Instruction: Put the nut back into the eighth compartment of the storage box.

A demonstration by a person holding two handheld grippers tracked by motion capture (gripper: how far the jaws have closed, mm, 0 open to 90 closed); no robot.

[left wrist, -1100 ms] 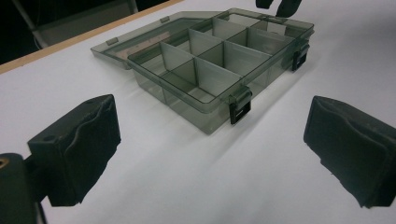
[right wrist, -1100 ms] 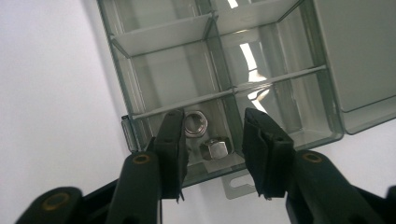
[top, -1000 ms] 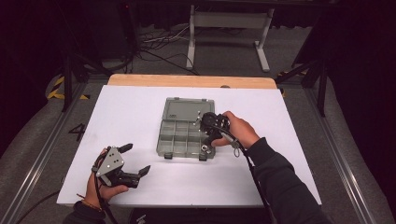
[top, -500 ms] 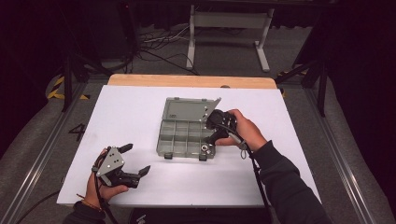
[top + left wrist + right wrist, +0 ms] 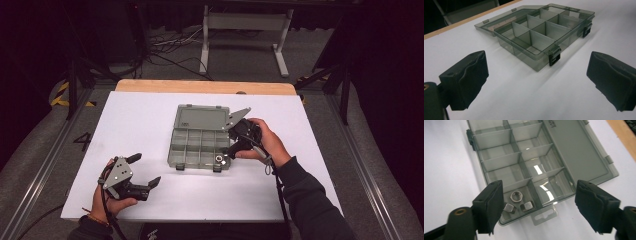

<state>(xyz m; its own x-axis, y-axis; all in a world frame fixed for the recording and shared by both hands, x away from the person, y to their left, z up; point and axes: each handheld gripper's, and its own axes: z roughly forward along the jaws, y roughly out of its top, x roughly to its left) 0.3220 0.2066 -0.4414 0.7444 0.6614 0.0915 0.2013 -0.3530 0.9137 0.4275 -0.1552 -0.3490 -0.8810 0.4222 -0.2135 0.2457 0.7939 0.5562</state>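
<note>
On white bench [image 5: 150, 130]: open organizer box [image 5: 200, 145], light, rigid, slippery plastic; best gripped at walls. Nuts [image 5: 516, 196] inside. Left tongs [image 5: 142, 171], right tongs [image 5: 537, 206] wide open, empty.

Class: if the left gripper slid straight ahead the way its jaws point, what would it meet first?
Probably the latched front wall of the open smoky-grey plastic compartment box; bare white table lies before the left gripper.

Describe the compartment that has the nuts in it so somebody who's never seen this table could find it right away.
On the white table lies an open grey organizer box, its lid folded flat behind it. Go to the box's front row, the side with the latches, then to the corner nearest the right gripper. That compartment holds three metal nuts; the other compartments look empty.
</note>
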